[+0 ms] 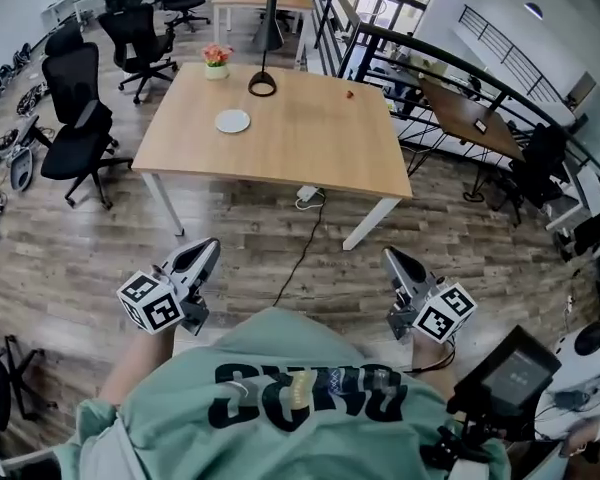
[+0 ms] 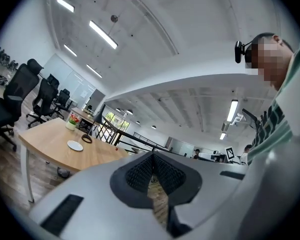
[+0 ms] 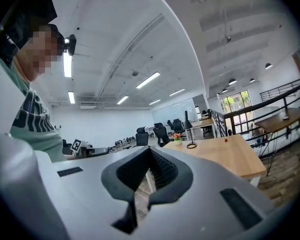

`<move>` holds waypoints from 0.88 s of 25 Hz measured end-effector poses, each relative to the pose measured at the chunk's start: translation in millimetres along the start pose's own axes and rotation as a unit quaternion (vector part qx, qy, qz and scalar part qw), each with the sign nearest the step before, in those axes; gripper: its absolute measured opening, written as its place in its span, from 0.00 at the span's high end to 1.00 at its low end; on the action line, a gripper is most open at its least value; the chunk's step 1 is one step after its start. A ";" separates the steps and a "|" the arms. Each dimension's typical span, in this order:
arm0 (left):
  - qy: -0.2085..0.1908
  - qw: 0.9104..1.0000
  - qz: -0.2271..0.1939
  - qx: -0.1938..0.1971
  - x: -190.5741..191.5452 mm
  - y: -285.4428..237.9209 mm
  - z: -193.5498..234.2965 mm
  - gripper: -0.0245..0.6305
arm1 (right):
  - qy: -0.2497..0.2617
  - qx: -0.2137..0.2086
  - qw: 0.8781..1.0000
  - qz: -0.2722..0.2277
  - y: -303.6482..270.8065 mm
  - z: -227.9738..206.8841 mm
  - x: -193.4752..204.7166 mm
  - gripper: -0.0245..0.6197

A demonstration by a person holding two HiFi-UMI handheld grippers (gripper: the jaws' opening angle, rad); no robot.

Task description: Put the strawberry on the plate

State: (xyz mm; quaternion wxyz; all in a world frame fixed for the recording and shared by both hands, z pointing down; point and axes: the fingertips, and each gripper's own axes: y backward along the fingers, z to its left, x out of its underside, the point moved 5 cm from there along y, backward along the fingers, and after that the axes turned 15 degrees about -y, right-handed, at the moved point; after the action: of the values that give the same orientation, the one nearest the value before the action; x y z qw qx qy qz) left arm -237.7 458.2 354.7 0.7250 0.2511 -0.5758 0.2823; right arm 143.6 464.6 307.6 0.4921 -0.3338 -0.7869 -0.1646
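A small red strawberry (image 1: pixel 349 94) lies near the far right edge of the wooden table (image 1: pixel 310 148). It also shows as a red dot in the left gripper view (image 2: pixel 116 148) and the right gripper view (image 3: pixel 226 140). The white plate (image 1: pixel 232 121) sits empty on the table's left part, and the left gripper view shows the plate (image 2: pixel 75 145) too. Both grippers hang over the floor, well short of the table. My left gripper (image 1: pixel 210 248) (image 2: pixel 152 159) is shut and empty. My right gripper (image 1: pixel 390 256) (image 3: pixel 149 154) is shut and empty as well.
A flower pot (image 1: pixel 216 60) and a black lamp base (image 1: pixel 263 86) stand at the table's far side. Black office chairs (image 1: pixel 80 118) are to the left, and a cable with a power strip (image 1: pixel 307 196) lies on the floor under the table's near edge. A black railing (image 1: pixel 430 68) runs on the right.
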 end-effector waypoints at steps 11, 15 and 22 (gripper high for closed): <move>0.001 0.999 0.009 -0.050 5.9 -21.3 18.6 0.96 | -0.010 -0.054 0.998 0.020 -52.6 -46.4 -15.3 0.95; -0.014 0.997 0.009 -0.073 3.8 -60.6 11.5 0.96 | -0.017 -0.078 0.997 0.021 -60.6 -97.5 -35.8 0.95; -0.013 0.994 -0.013 -0.106 -1.8 -155.8 -18.8 0.96 | 0.000 -0.118 0.993 0.022 -61.8 -190.0 -108.8 0.95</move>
State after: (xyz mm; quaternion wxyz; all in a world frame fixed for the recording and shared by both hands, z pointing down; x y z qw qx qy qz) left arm -116.2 359.6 342.9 0.7440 0.1837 -0.6083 0.2068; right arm 259.3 268.7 303.3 0.4529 -0.4067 -0.7543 -0.2459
